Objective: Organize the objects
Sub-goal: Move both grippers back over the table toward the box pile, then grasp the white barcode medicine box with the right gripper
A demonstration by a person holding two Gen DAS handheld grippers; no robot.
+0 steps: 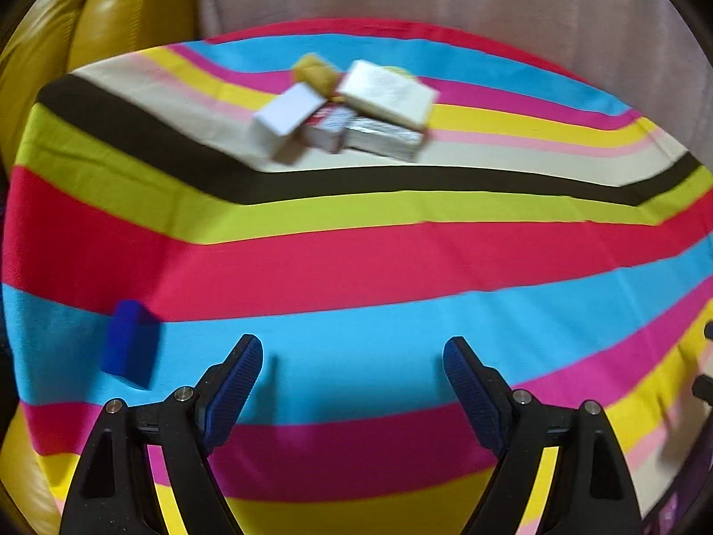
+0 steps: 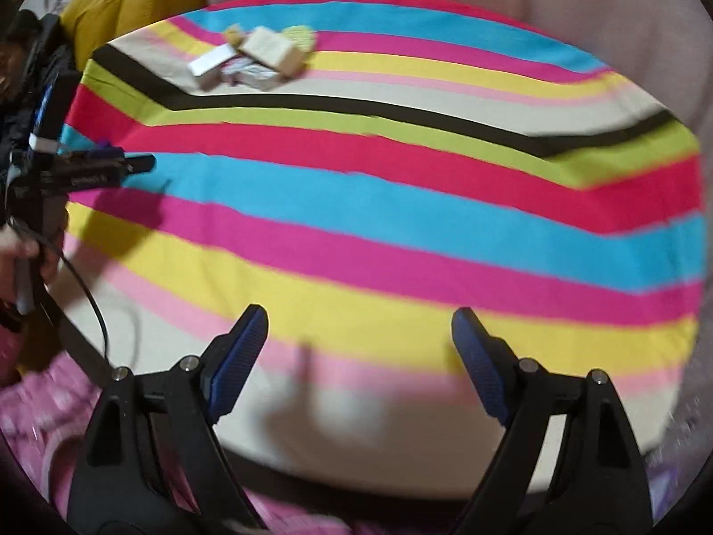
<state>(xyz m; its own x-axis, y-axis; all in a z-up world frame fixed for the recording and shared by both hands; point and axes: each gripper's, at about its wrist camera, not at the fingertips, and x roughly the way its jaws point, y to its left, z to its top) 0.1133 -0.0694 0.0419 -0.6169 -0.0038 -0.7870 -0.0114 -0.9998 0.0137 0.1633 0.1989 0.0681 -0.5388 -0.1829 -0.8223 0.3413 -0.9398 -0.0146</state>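
Left wrist view: both the left gripper [image 1: 352, 347] and right gripper [image 2: 360, 318] spread, blue block [image 1: 129, 343] beside, box pile [image 1: 343, 111] far.

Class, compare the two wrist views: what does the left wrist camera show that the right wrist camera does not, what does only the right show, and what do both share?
Only the left wrist view shows the blue block on the cloth's blue stripe, beside the open left gripper. Only the right wrist view shows the person's hand gripping the other tool's handle, a black cable, and the open right gripper. Both show the striped cloth, the pile of boxes at its far side, and the yellow sofa.
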